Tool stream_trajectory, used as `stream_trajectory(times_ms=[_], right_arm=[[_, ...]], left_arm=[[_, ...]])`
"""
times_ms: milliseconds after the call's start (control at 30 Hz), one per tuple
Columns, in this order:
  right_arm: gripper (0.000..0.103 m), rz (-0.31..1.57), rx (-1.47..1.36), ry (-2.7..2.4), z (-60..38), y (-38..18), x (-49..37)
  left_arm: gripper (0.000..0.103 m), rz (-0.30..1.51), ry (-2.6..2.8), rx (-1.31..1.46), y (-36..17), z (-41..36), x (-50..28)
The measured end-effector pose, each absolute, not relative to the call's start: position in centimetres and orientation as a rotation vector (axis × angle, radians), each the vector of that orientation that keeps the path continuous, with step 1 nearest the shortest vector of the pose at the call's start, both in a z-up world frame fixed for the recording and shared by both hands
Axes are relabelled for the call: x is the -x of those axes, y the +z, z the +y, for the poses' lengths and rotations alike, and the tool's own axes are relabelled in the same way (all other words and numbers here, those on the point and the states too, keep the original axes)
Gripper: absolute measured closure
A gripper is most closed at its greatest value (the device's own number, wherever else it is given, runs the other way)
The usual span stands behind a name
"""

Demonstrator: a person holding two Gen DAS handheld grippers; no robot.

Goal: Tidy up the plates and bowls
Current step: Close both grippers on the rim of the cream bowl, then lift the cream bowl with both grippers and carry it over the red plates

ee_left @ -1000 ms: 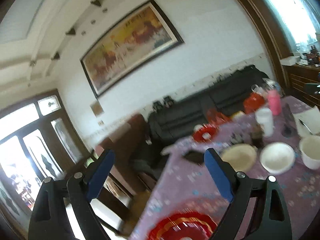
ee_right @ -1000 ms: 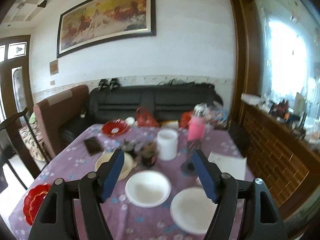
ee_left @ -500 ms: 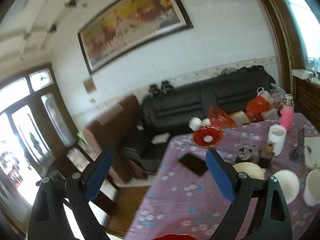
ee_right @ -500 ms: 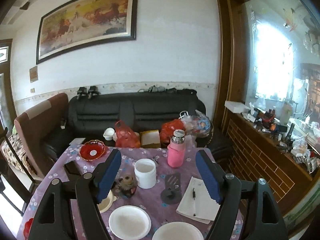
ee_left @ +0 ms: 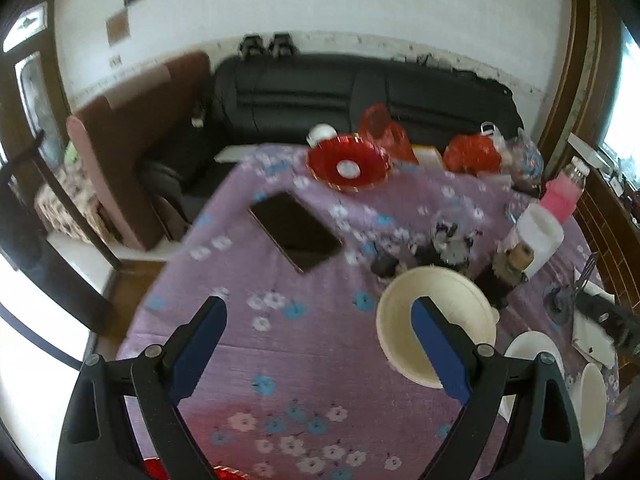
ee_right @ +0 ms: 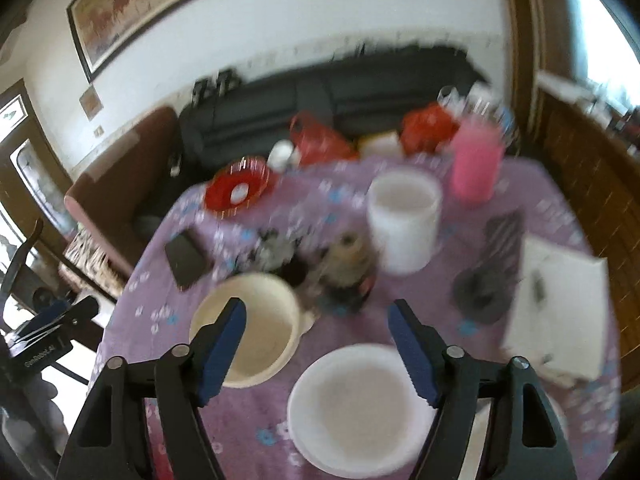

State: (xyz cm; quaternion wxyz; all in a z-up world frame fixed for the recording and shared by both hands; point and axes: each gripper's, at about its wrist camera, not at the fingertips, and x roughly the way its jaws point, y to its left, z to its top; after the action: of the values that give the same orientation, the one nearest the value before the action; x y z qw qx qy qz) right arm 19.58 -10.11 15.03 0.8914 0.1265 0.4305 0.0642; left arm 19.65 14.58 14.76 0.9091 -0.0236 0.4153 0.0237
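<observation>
cream bowl [ee_right: 256, 328] looks empty | white plate [ee_right: 356, 404] bare | left gripper [ee_left: 316, 344] apart | right gripper [ee_right: 316, 340] apart

Both wrist views over table [ee_left: 304, 364]

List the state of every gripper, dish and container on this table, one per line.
left gripper: open, empty, above the tablecloth.
right gripper: open, empty, above the white plate.
cream bowl: upright, empty.
white plate: flat on the cloth, empty.
red dish: upright at the far edge, one small white thing inside.
white cup: upright, uncovered.
pink bottle: standing; cap too blurred to tell.
phone: flat, screen dark.
</observation>
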Motion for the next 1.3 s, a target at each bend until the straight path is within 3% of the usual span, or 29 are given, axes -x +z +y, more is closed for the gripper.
stream_trajectory(times_ms=[233, 433, 600, 767, 900, 967, 1033, 1100, 1167, 1300], right_arm=[[0.039, 1.021, -0.325, 0.176, -8.3, 9.2, -23.2], [0.043, 1.050, -0.310, 0.168, -7.5, 8.1, -25.0], [0.043, 1.072, -0.280, 0.165, -6.8, 7.2, -26.3], [0.043, 1.084, -0.247, 0.170, -5.7, 6.7, -26.8], [0.043, 1.093, -0.225, 0.169, -5.1, 6.3, -27.0], [0.054, 1.102, -0.210, 0.174, -4.6, 5.9, -27.1], [0.072, 1.113, -0.205, 0.186, -4.3, 5.7, -26.9], [0.078, 1.100, -0.190, 0.169, -4.3, 5.8, -26.7], [0.079, 1.082, -0.194, 0.172, -4.3, 6.3, -26.3], [0.079, 1.046, -0.193, 0.190, -4.1, 7.9, -25.5]], left_arm=[[0.010, 0.983, -0.035, 0.124, 9.9, 13.4, -23.1], [0.010, 1.072, -0.066, 0.200, 6.5, 12.7, -25.4], [0.021, 1.101, -0.079, 0.219, 5.2, 11.8, -26.4], [0.042, 1.142, -0.104, 0.204, 3.9, 10.7, -27.2], [0.045, 1.167, -0.103, 0.204, 2.8, 10.5, -27.5], [0.055, 1.189, -0.111, 0.222, 2.1, 10.6, -27.6], [0.063, 1.207, -0.113, 0.227, 1.7, 10.6, -27.6], [0.066, 1.209, -0.097, 0.214, 1.5, 10.7, -27.6], [0.075, 1.206, -0.088, 0.219, 1.8, 11.1, -27.3], [0.076, 1.179, -0.083, 0.238, 3.2, 11.9, -26.2]])
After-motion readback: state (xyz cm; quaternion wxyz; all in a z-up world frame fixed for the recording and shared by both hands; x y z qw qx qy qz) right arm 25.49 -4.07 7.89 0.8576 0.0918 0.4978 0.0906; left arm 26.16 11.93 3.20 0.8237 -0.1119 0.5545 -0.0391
